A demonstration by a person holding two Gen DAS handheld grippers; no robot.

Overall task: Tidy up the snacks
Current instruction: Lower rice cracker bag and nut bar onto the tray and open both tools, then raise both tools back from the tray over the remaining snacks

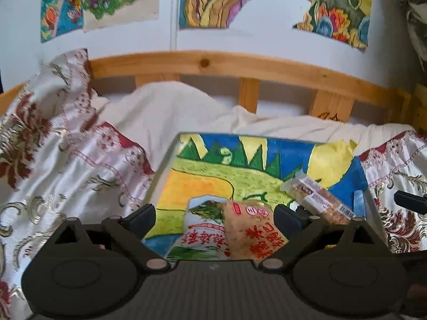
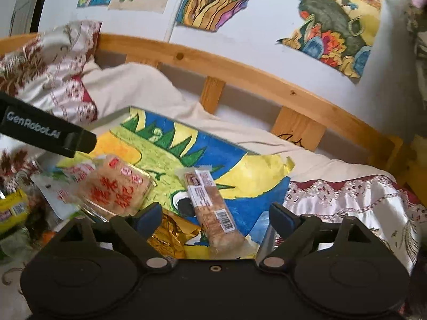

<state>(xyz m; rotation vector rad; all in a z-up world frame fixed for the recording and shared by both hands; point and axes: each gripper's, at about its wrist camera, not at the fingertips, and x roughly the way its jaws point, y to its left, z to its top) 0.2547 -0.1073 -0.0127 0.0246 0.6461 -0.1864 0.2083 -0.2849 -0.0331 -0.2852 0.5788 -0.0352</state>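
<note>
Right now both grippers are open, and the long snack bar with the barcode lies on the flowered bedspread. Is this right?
Not quite. The long snack bar lies on the painted board, not the bedspread, as the right wrist view shows. Left gripper and right gripper are open.

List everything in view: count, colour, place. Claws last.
painted board: 1, blue, green and yellow, flat on the bed
orange-lettered snack pack: 1, tan, near edge of the board, overlapping the white pack
white snack pack: 1, white with green and red print, left of the tan pack
long snack bar: 1, clear wrapper with barcode, brown inside, lying on the board
gold foil pack: 1, gold, near edge, next to the bar
yellow packet: 1, yellow, off the board at far left
patterned bedcover: white with red and gold, both sides of the board
wooden bed rail: 1, pine, behind
wall paintings: several, multicoloured
left claw: open, over the packs
right claw: open, above the bar
</note>
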